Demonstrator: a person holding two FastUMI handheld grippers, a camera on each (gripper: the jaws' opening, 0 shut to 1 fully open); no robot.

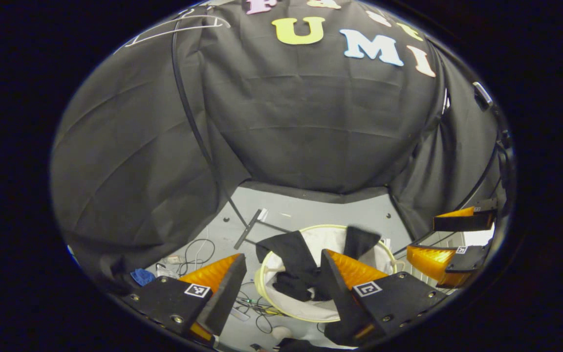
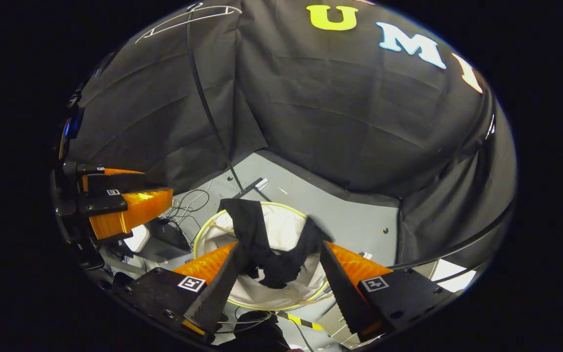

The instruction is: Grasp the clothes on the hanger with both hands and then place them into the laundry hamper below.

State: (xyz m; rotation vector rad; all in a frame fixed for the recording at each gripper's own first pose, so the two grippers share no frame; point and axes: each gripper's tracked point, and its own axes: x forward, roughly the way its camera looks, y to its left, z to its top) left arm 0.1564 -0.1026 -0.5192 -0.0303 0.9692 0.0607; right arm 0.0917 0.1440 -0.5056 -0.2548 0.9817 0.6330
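Left gripper [image 1: 276, 288]: lower centre of the left gripper view, fingers spread wide, released, nothing between them; it hangs above the hamper.
Right gripper [image 2: 279, 281]: lower centre of the right gripper view, fingers likewise apart and empty; it also appears at the right edge of the left gripper view, parted.
Clothes [image 1: 297, 264]: a dark garment, lying in the hamper just beyond the fingers; one flap is draped over the rim at the upper left of the basket, another rises at the upper right, and the bulk is bunched on the lining.
Laundry hamper [image 1: 281, 313]: round, pale rim, white lining, standing on the grey floor [image 1: 311, 212] in the lower middle of both views; it contains the dark garment alone, as far as can be seen.
Step in hand: judged to be the release; the garment appears delivered, though two flaps overhang the rim.
Doing it well: lift both grippers straight up with the fingers kept apart so no fabric snags; nudging the draped flaps inward would seat the garment fully.
Loose cables [image 1: 198, 249]: on the floor to the left of the hamper, with a small blue item near the lower left.
Rack pole [image 1: 188, 112]: dark, slanting from upper left down to a foot behind the hamper.
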